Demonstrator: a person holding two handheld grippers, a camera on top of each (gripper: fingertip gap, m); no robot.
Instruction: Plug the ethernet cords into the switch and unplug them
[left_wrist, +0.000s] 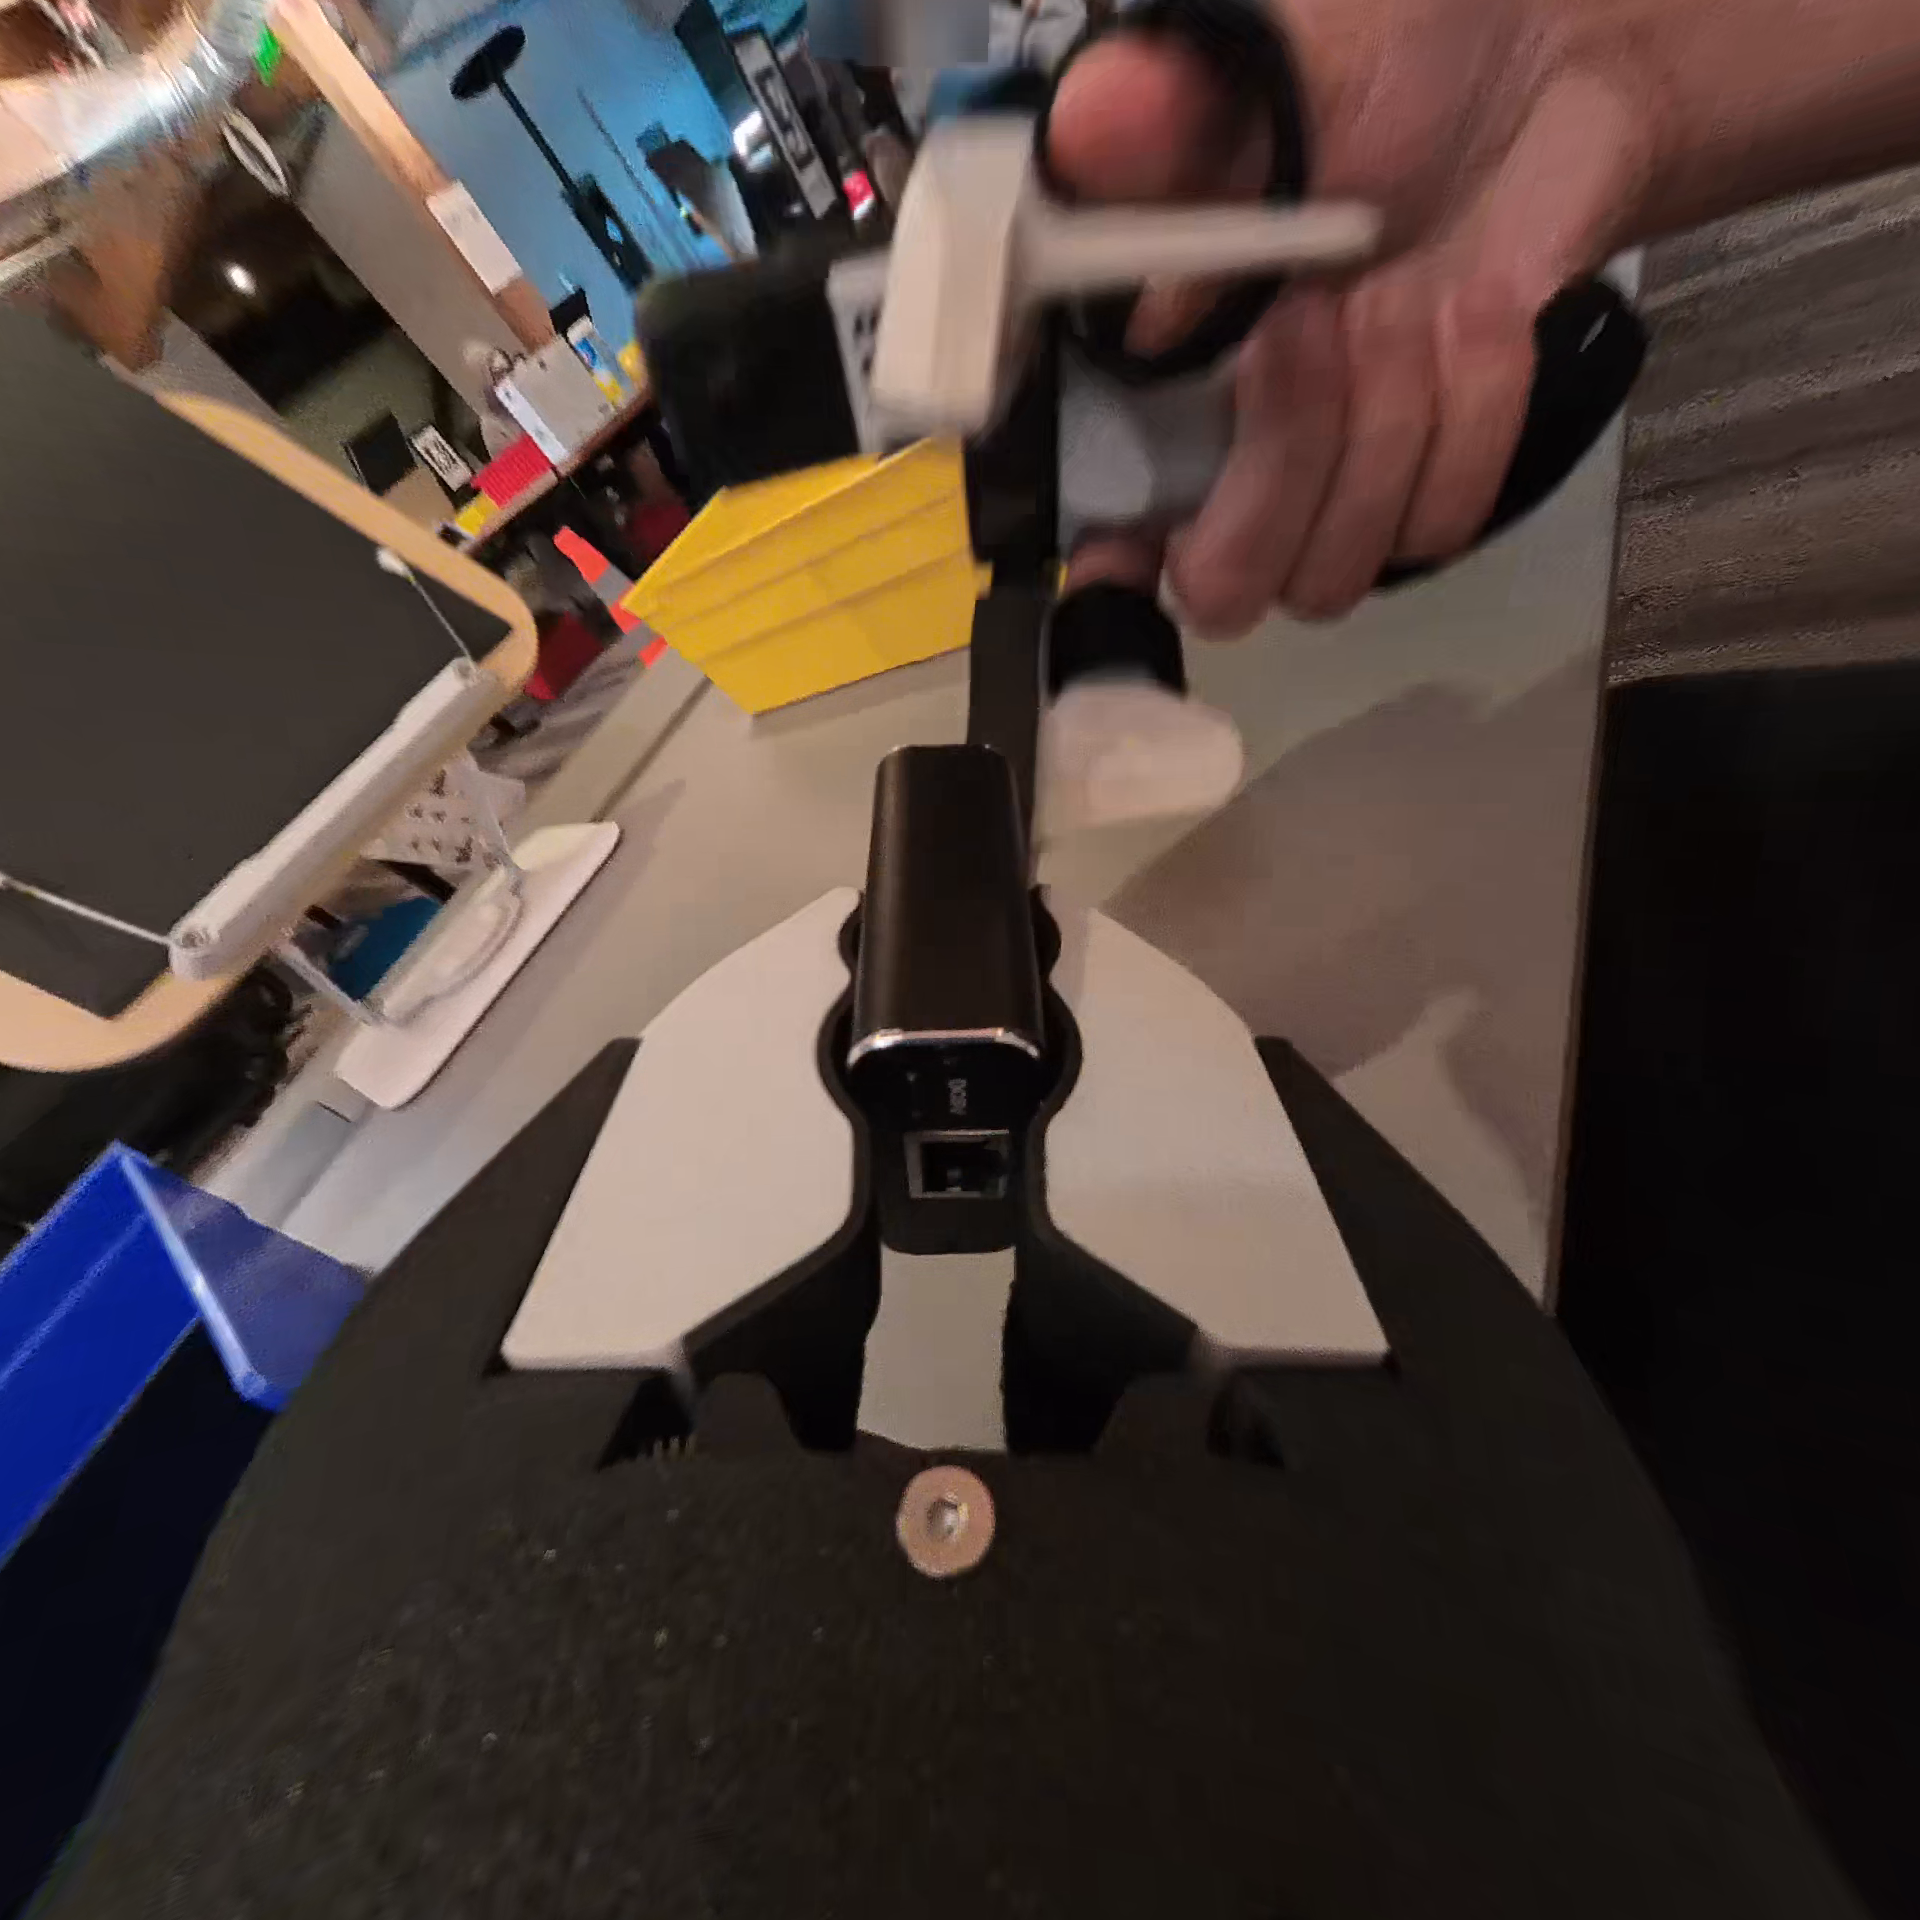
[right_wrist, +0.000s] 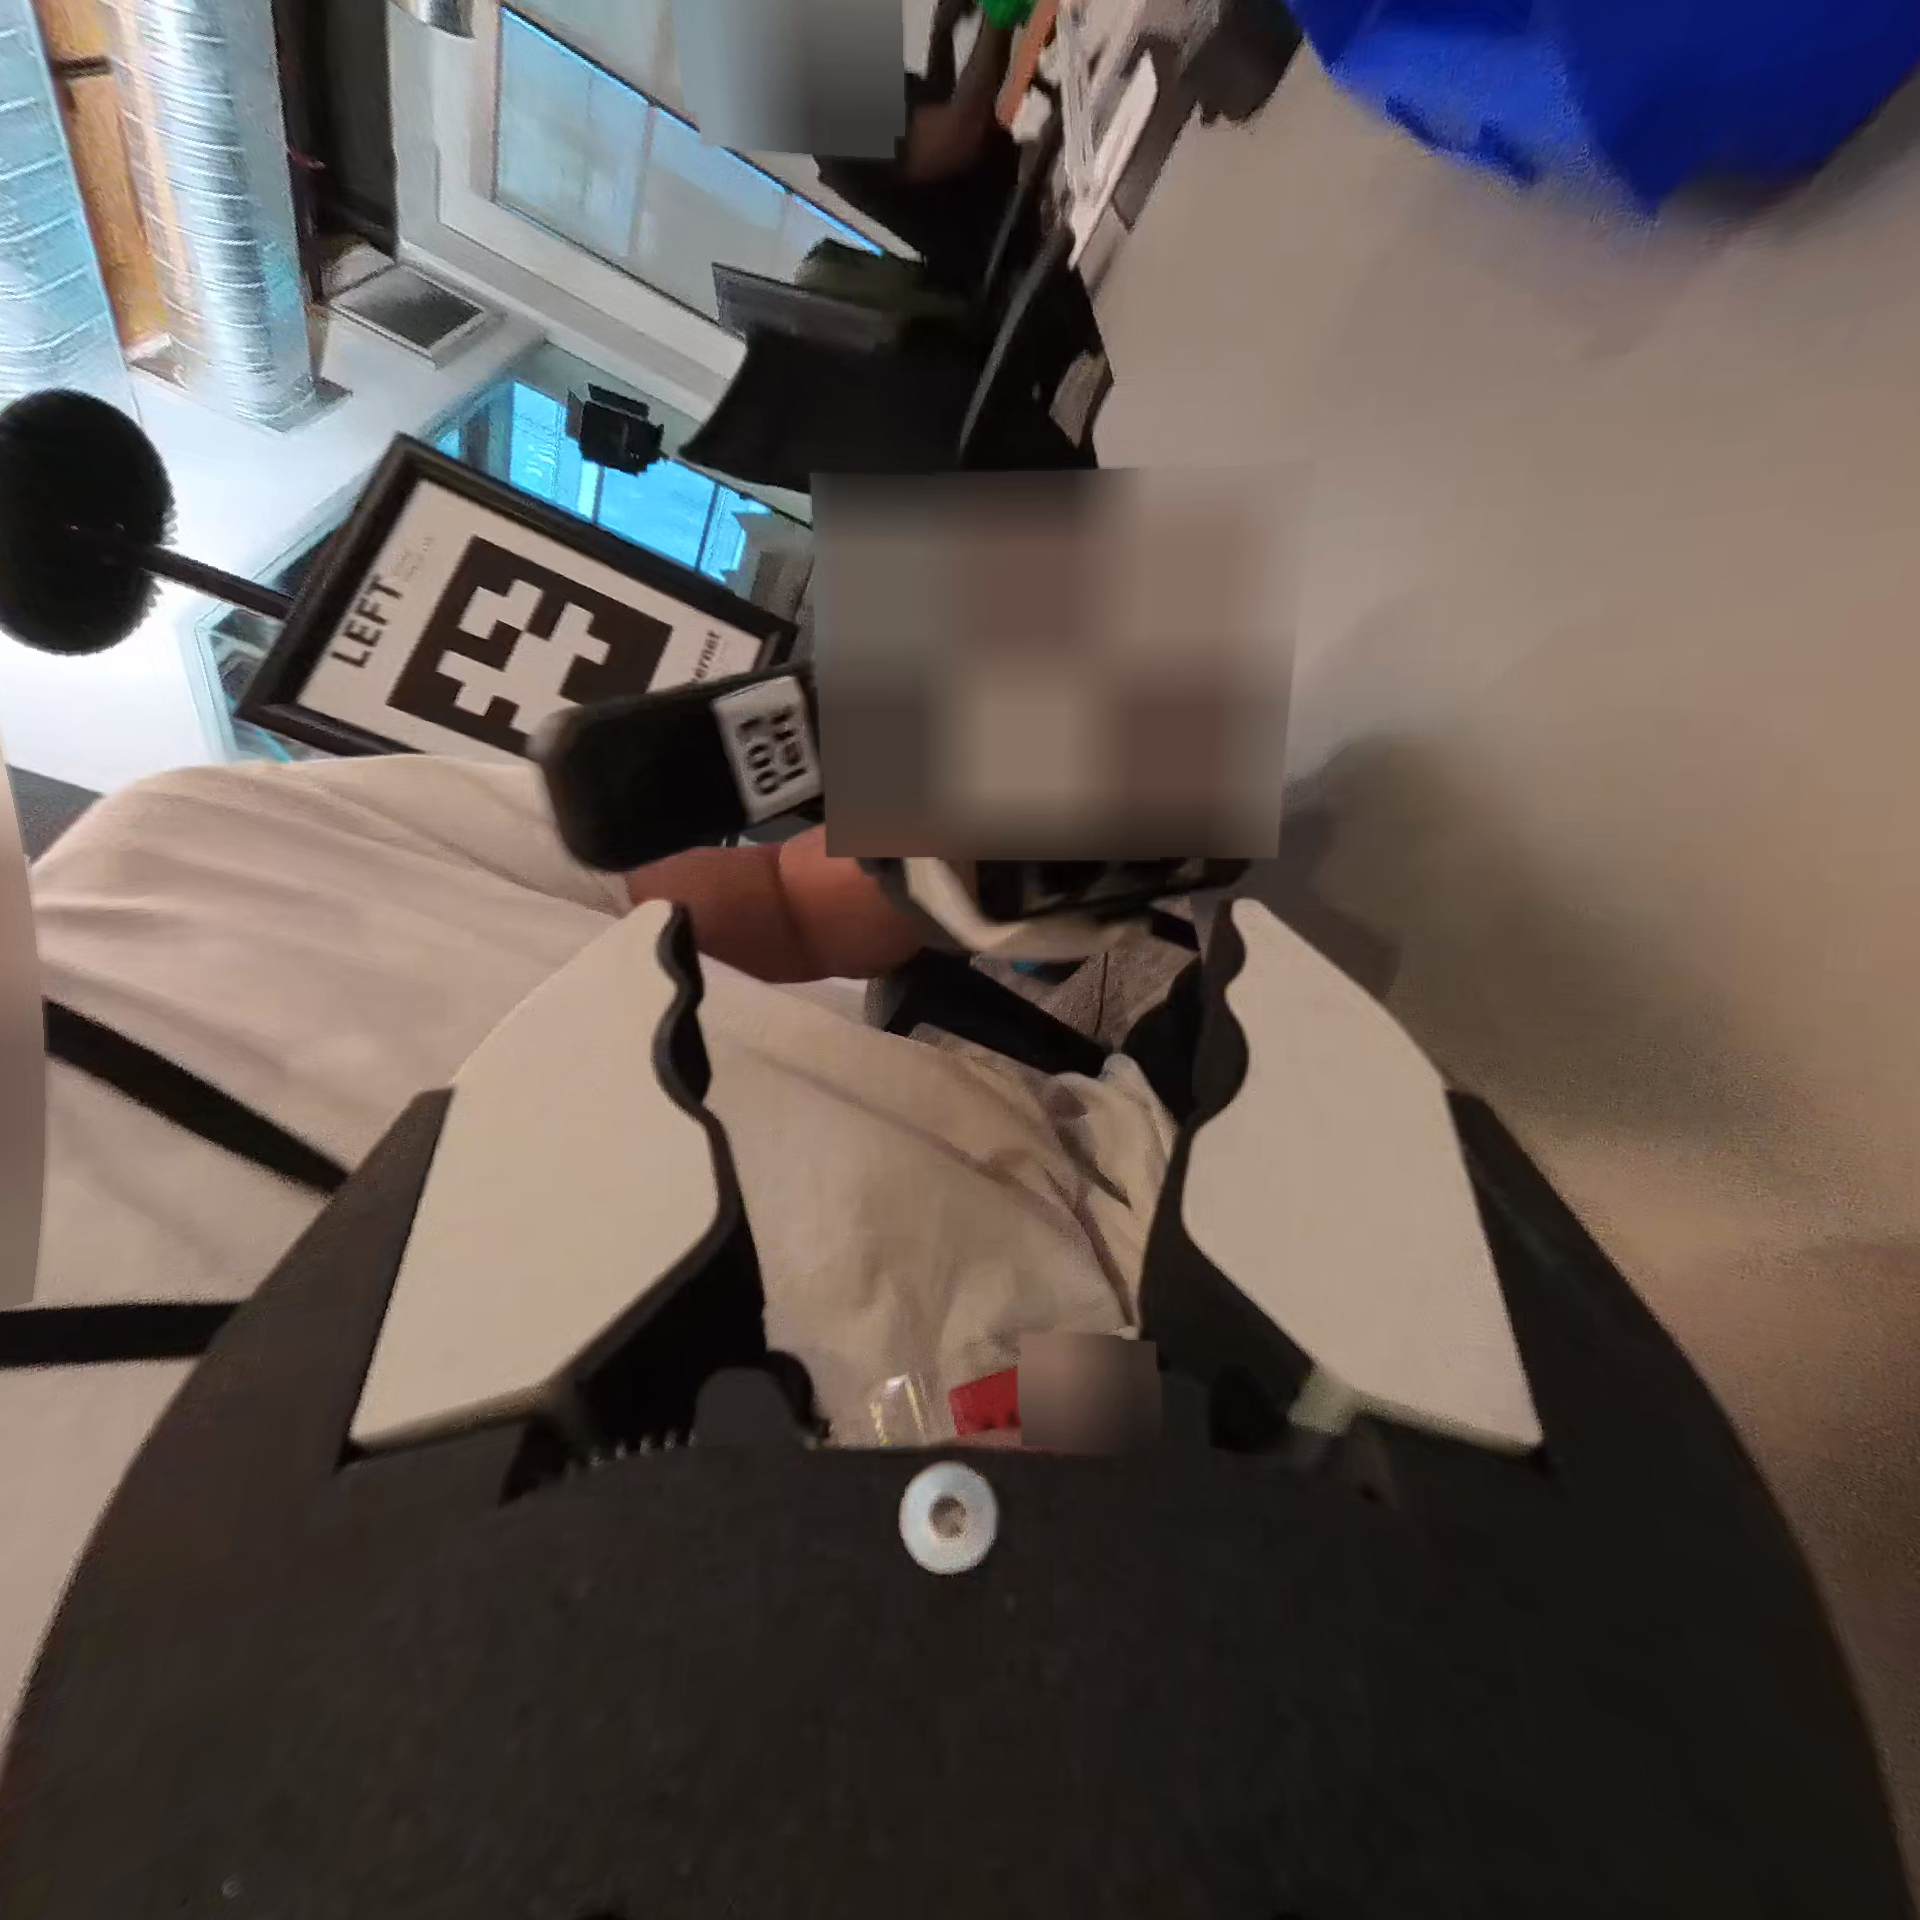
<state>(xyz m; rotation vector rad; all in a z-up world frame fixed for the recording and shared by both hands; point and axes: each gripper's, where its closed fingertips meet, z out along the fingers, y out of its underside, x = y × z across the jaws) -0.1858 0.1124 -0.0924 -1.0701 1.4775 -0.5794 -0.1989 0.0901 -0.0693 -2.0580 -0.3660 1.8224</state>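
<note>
One switch (left_wrist: 945, 997) clamped in left tongs (left_wrist: 945, 935); right tongs (right_wrist: 951, 997) wide, empty.

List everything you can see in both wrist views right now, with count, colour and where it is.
Switch: one, black, clamped upright in the left tool, one empty port facing the camera.
Table: one, light grey, under the switch.
Yellow bins: a stack, yellow, far side of the table.
Blue bin: one, blue, low left in the left wrist view.
Framed marker sign: one, black and white, behind the left tool in the right wrist view.
Ethernet cords: none clearly visible.
Hand: one, holding the right tool, upper right of the left wrist view.
Left tool: black with white fingers, shut on the switch.
Right tool: black with white fingers, open, empty.
</note>
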